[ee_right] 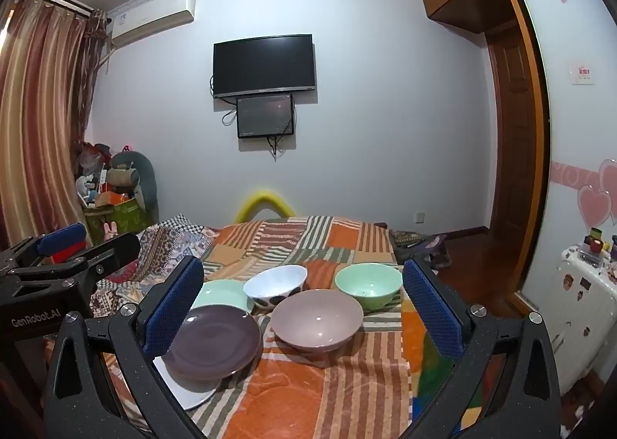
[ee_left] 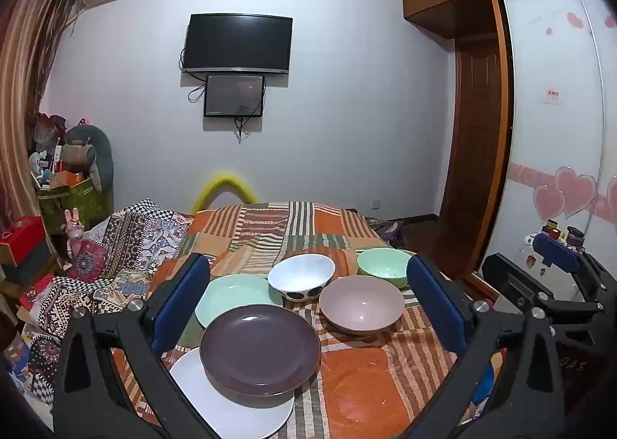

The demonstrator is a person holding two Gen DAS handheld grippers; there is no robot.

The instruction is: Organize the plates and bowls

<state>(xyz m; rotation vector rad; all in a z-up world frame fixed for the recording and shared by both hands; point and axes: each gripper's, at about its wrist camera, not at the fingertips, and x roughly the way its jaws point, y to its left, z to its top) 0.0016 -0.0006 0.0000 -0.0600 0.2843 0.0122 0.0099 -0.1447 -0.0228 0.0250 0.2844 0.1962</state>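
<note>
On the patchwork cloth lie a purple plate (ee_left: 260, 348) overlapping a white plate (ee_left: 231, 408), with a mint plate (ee_left: 235, 294) behind them. Three bowls stand further back: a white spotted bowl (ee_left: 301, 276), a mauve bowl (ee_left: 361, 304) and a mint bowl (ee_left: 383, 266). My left gripper (ee_left: 308, 292) hovers open in front of the dishes with nothing between its blue pads (ee_left: 181, 300). My right gripper (ee_right: 302, 302) is also open and holds nothing; the mauve bowl (ee_right: 318, 319) and purple plate (ee_right: 212, 340) show between its fingers. The right gripper (ee_left: 555, 254) appears at the right edge of the left wrist view.
The cloth-covered surface (ee_left: 358, 381) drops off at the right toward a wooden floor and a sliding wardrobe door (ee_left: 551, 130). A small white cabinet (ee_right: 578, 308) stands at the right. Patterned bedding (ee_left: 108, 265) and piled boxes fill the left. A television (ee_left: 237, 44) hangs on the far wall.
</note>
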